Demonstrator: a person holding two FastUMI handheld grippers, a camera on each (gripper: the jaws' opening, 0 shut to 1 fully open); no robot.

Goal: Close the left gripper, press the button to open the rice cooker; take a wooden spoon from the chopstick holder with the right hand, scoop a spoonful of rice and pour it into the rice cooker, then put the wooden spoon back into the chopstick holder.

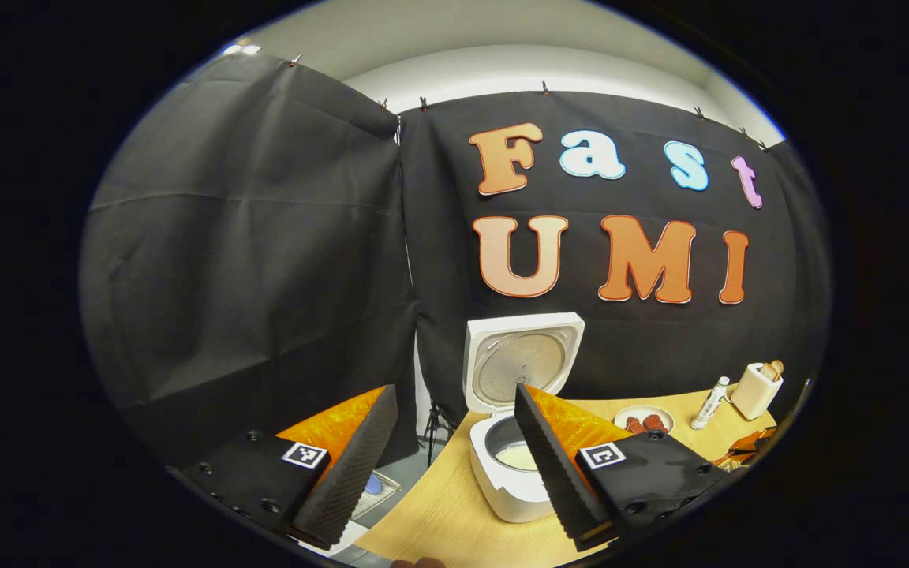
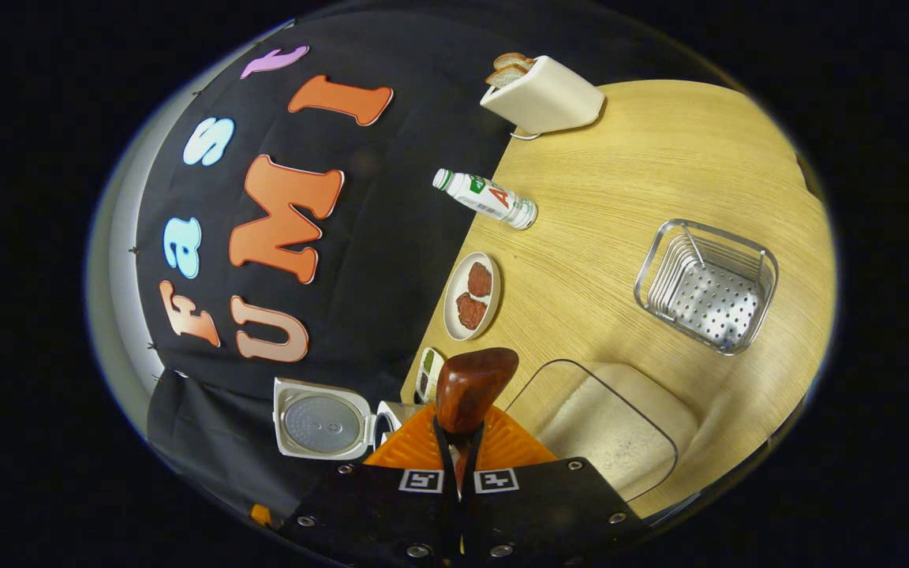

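At the far edge of the bench (image 1: 454, 513), against the booth wall, the rice cooker (image 1: 506, 465) stands with its lid (image 1: 521, 363) swung upright, so the button press looks done. Pale contents lie in the inner pot; whether that is rice already poured I cannot tell.

In the right gripper view the wooden spoon (image 2: 470, 386) sits clamped between the fingers of the right claw (image 2: 458, 457), which are drawn tight together on its handle, bowl pointing forward. The view is rolled on its side. I can see no rice in the bowl, which shows only its rounded back, so it may be empty or hidden. Just right of the spoon lies a clear container (image 2: 608, 430) of pale grains, probably the rice supply. The cooker lid (image 2: 320, 422) shows to the left of the claw.

The left claw (image 1: 454, 465) hangs in front of the cooker with its fingers spread apart, gripping nothing.

Farther off along the bench stand a plate (image 2: 470, 296) with two dark patties, a small bottle (image 2: 486, 197) on its side in this rolled view, a toaster (image 2: 545, 99) with bread, and a metal rack (image 2: 707, 288). I cannot pick out the chopstick holder with any certainty.

My reading: cooker opened, spoon taken; scooping or pouring is either under way or finished, and returning the spoon remains.
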